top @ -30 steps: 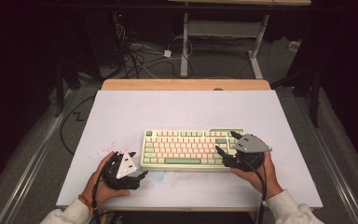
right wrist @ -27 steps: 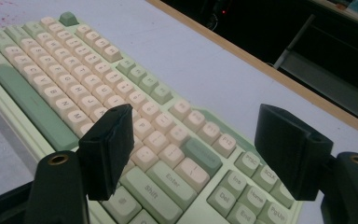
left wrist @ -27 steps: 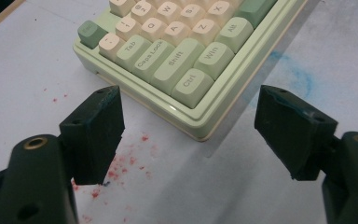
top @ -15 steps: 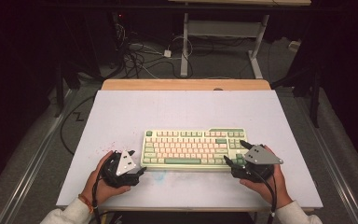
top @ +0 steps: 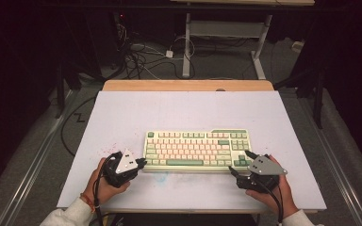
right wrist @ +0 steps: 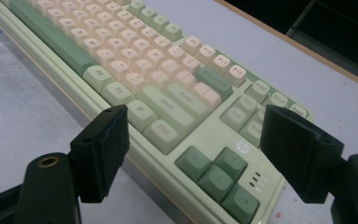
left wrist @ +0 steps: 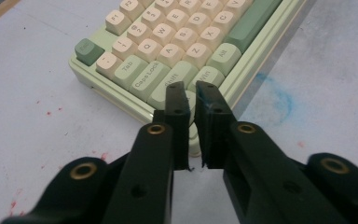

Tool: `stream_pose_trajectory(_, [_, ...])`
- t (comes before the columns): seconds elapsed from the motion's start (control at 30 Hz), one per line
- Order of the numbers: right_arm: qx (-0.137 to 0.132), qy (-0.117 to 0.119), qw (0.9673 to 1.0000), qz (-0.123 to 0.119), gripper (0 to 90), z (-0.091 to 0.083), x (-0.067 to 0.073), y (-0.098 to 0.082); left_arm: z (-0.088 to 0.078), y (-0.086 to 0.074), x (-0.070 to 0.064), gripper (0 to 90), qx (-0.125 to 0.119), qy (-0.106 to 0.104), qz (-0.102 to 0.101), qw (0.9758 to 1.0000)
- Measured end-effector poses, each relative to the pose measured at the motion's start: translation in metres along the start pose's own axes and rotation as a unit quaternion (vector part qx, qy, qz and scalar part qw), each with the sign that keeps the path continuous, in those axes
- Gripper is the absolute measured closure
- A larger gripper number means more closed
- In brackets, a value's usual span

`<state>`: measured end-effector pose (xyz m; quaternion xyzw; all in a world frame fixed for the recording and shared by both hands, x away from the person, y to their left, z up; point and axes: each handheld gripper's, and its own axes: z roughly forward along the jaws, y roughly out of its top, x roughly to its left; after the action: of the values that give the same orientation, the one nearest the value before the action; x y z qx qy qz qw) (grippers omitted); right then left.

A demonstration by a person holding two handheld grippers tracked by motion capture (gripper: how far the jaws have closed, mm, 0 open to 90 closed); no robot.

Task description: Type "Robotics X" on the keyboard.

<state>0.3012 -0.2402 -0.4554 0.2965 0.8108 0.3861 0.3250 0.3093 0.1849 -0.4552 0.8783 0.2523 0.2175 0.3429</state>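
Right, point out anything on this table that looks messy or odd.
The white table is stained: red specks left of the keyboard and a blue smear by its front edge. The keyboard itself looks intact and square.

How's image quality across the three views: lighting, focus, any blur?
High view: table evenly lit, surroundings fall to near black, keyboard legends too small to read. Left gripper view: near keycaps on the keyboard sharp enough to read, black jaws underexposed, little detail. Right gripper view: mid keys on the keyboard readable, far rows soften, jaws close to the lens slightly soft.
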Motion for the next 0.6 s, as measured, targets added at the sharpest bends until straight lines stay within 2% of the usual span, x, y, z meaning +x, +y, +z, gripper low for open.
stream_pose_trajectory(0.07, [0.001,0.003,1.0000,-0.001,24.2,-0.001,0.001,-0.001,0.002,0.002,0.001,87.0,0.005,-0.004,0.001,1.0000])
stream_pose_trajectory(0.23, [0.004,0.003,1.0000,-0.006,24.2,0.000,0.003,-0.001,0.006,0.011,0.005,87.8,0.013,-0.018,-0.008,0.9997])
stream_pose_trajectory(0.37, [0.006,0.005,0.9999,-0.008,24.2,0.001,0.005,-0.001,0.015,0.027,0.008,87.8,0.016,-0.034,-0.015,0.9992])
stream_pose_trajectory(0.6, [0.008,0.003,0.9999,-0.013,24.2,0.003,0.008,0.000,0.025,0.043,0.009,87.8,0.006,-0.045,-0.007,0.9989])
